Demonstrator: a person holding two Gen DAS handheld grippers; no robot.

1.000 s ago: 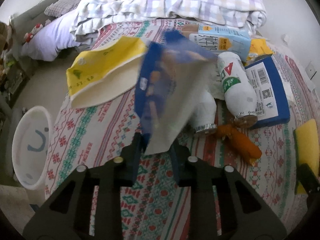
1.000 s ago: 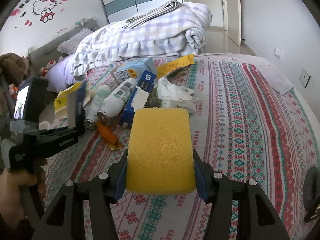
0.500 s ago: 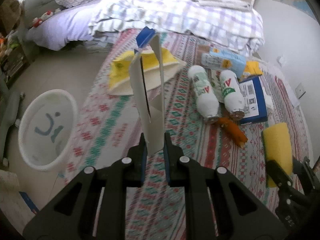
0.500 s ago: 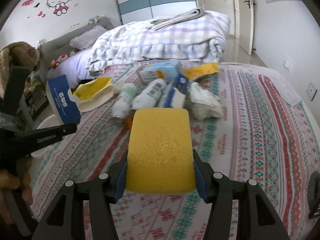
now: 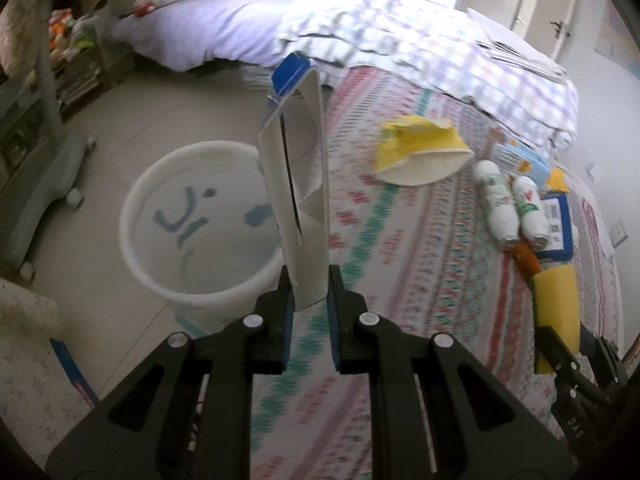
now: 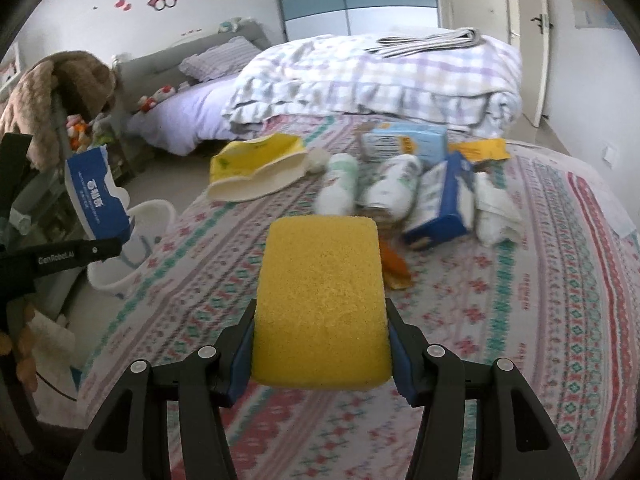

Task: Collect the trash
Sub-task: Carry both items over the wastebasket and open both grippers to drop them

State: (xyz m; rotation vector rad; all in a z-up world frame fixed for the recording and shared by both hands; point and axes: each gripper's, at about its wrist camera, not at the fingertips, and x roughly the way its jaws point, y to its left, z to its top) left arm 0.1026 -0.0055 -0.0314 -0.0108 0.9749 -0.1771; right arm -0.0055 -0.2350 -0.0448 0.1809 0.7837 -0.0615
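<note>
Two white bottles (image 6: 340, 188) (image 6: 394, 188) lie side by side at the centre of the right wrist view, with one light-blue carton (image 6: 404, 142) behind them, one blue-and-white box (image 6: 444, 200) to their right, one yellow paper bag (image 6: 256, 168) to their left, one orange wrapper (image 6: 394, 264) in front and some crumpled white paper (image 6: 496, 212) at the far right. All rest on a bed (image 6: 540, 300) under a patterned red, green and white spread, a folded checked quilt (image 6: 380, 76) behind. One white bin (image 5: 200, 220) stands on the pale floor (image 5: 120, 120), left of centre in the left wrist view. The left gripper (image 5: 308, 300) pinches one flattened blue-and-white carton (image 5: 298, 184) upright, its fingers almost together, at the bin's right rim. The right gripper (image 6: 320, 344) clamps one yellow sponge (image 6: 320, 304), fingers spread to its width.
</note>
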